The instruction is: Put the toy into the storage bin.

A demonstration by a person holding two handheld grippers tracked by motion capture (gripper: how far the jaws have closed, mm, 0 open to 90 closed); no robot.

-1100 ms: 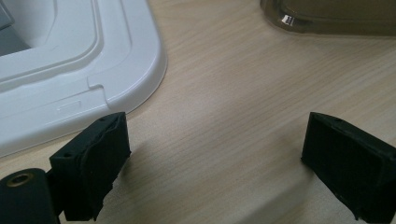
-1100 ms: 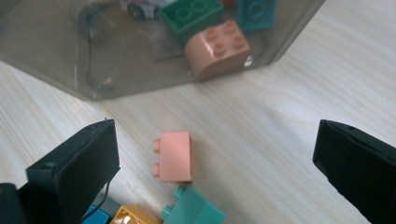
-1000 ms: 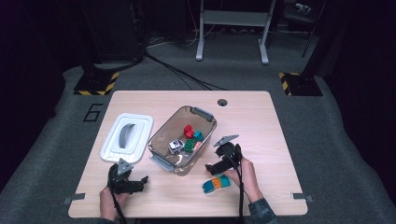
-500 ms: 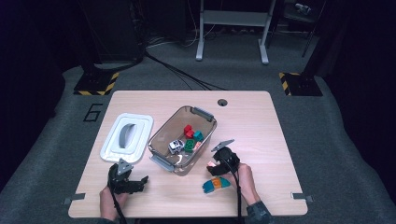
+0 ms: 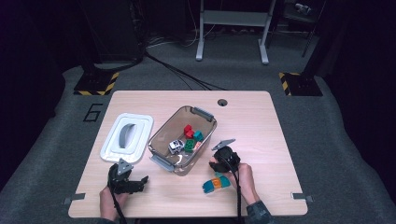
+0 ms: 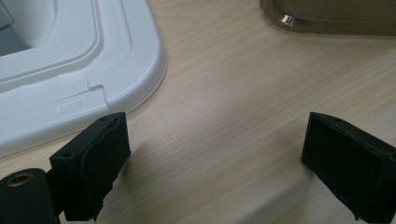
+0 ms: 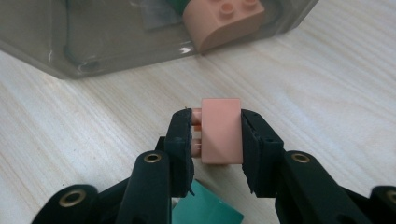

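The right gripper (image 7: 215, 140) has just been closing its jaws, and they now clamp a pale pink toy brick (image 7: 221, 130) between the pads. The brick is a small rectangular block with a smooth, flat face turned toward the right gripper view's camera; its round studs press against the jaw at the left of that view. It is held just above the wooden table (image 7: 336, 84), close to the near wall of the clear plastic bin (image 7: 116, 51), through which another pink brick (image 7: 224, 21) with a rounded edge and two studs shows. A teal piece (image 7: 205, 207) lies under the jaws. In the high view the right gripper (image 5: 224, 156) sits beside the bin (image 5: 205, 116), which holds red, green and teal bricks, with a teal and orange piece (image 5: 215, 183) just in front of the hand. The left gripper (image 6: 215, 158) rests low over bare table with its jaws wide apart and nothing between them, next to the white lid (image 6: 70, 70).
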